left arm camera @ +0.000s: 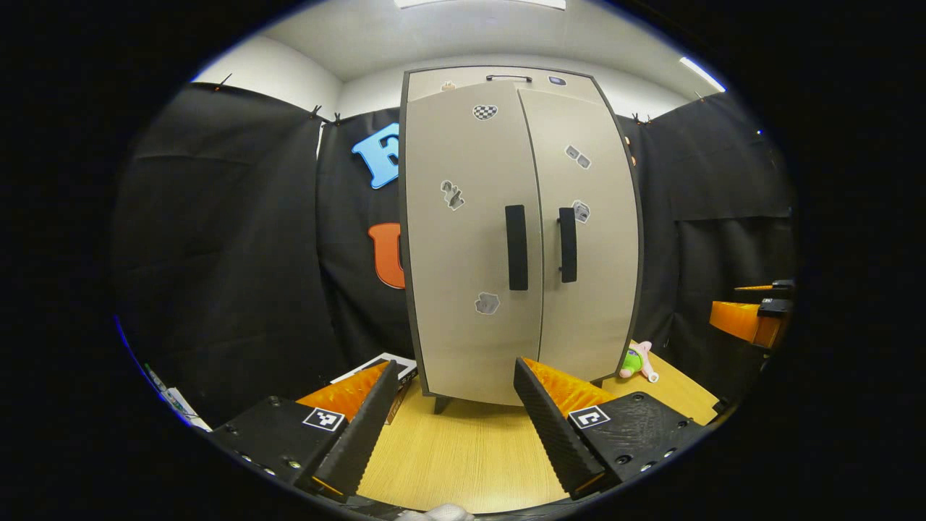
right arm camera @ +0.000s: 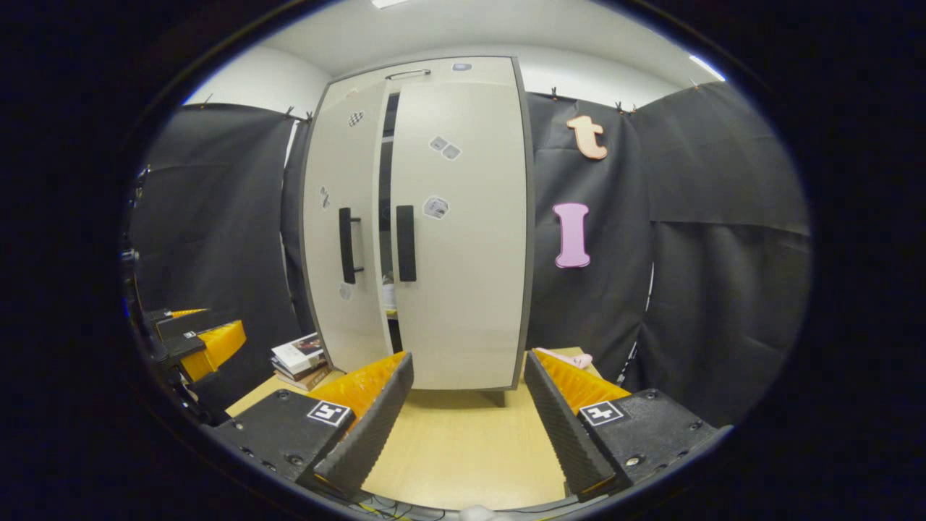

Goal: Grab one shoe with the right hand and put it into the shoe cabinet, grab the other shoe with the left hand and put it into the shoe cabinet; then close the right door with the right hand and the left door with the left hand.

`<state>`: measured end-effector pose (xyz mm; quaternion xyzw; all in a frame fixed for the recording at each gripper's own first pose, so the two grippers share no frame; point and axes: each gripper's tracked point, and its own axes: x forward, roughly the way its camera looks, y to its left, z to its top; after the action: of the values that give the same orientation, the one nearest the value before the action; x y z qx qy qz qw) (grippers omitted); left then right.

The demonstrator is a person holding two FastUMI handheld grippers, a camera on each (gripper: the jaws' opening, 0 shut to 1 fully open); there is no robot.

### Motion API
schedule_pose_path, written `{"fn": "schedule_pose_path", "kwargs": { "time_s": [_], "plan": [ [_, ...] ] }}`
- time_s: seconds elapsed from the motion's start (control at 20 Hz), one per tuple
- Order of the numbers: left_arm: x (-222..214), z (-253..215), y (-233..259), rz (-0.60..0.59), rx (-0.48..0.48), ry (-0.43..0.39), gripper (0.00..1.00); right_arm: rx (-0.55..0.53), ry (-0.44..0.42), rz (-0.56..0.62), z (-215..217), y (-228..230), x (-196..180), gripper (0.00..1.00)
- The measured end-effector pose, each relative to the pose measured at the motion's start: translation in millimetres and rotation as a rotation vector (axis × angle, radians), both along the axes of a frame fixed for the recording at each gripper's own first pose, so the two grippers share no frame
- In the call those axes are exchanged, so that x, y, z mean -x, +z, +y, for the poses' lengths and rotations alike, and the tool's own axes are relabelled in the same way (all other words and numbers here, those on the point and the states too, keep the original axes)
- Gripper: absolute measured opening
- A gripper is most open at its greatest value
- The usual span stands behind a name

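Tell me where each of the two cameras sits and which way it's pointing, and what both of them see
Left gripper view: rides the left gripper, facing the shoe cabinet from its left front; own open fingers at the bottom, the right gripper off at the right edge.
Right gripper view: rides the right gripper, facing the cabinet from its right front, where a dark gap shows between the doors; own open fingers at the bottom, the left gripper at the left edge.
Shared: the cabinet, its two black handles, the wooden table, a pink plush toy.

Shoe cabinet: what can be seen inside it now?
In the right gripper view a narrow dark gap remains between the shoe cabinet doors, with something pale low in it, possibly a shoe. The doors hide everything else.
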<state>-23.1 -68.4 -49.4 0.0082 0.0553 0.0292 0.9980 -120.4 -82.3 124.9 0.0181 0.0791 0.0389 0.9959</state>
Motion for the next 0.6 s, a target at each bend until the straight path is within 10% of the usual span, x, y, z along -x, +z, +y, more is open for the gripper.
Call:
{"fn": "schedule_pose_path", "kwargs": {
  "time_s": [0.6],
  "plan": [
    [-3.7,0.2,-1.1,-0.004,-0.009,-0.026,0.96,-0.005,-0.026,0.006,2.8,-3.6,5.3,1.00]
  ]
}}
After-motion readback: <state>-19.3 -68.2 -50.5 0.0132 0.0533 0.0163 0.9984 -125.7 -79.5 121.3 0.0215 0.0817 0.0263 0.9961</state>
